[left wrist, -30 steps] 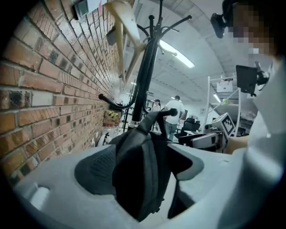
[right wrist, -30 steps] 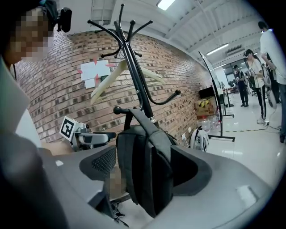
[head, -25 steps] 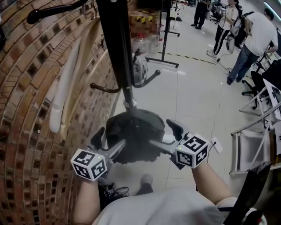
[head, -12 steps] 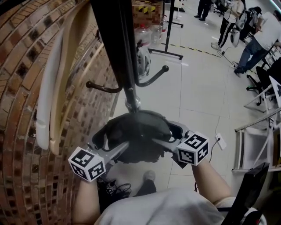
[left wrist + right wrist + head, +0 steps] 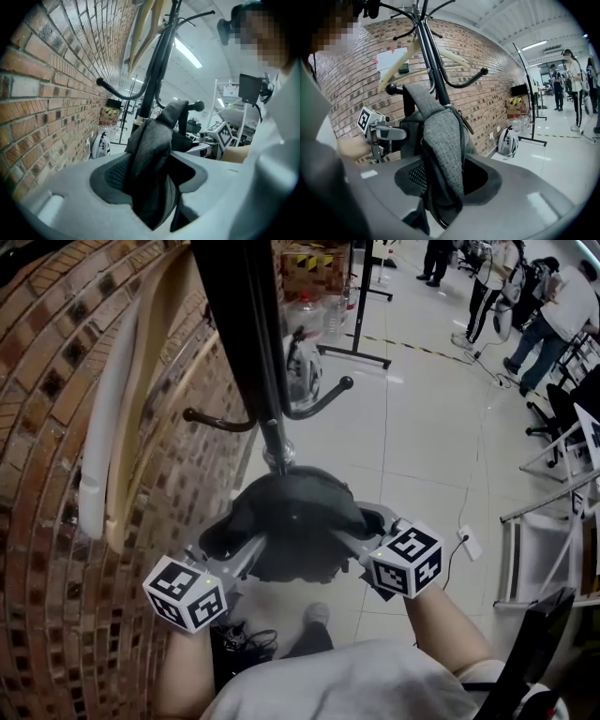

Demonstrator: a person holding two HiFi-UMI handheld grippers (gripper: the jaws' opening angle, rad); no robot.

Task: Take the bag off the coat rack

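Left gripper [image 5: 239, 540] and right gripper [image 5: 356, 526] are both set on the bag [image 5: 291, 521], one from each side, and their jaws are closing at this moment. In the left gripper view a thick fold of the bag [image 5: 152, 150] is seen standing between the jaws of the left gripper [image 5: 154, 183] and filling the gap. In the right gripper view another fold of the bag [image 5: 440, 136] is pinched the same way by the right gripper [image 5: 445, 183].

The bag is made of dark grey, heathered woven fabric with black edging. A zip line is seen running down one seam in the right gripper view. From above it is seen as a rounded, slumped dome.

The bag is placed against the black pole of the coat rack [image 5: 239, 324], just below the pole's lower curved hooks [image 5: 319, 404]. A dark strap [image 5: 410, 105] is seen rising from it to a knob-ended hook [image 5: 391, 88]. The coat rack is stood close beside a brick wall [image 5: 56, 474], on a pale tiled floor [image 5: 422, 427].
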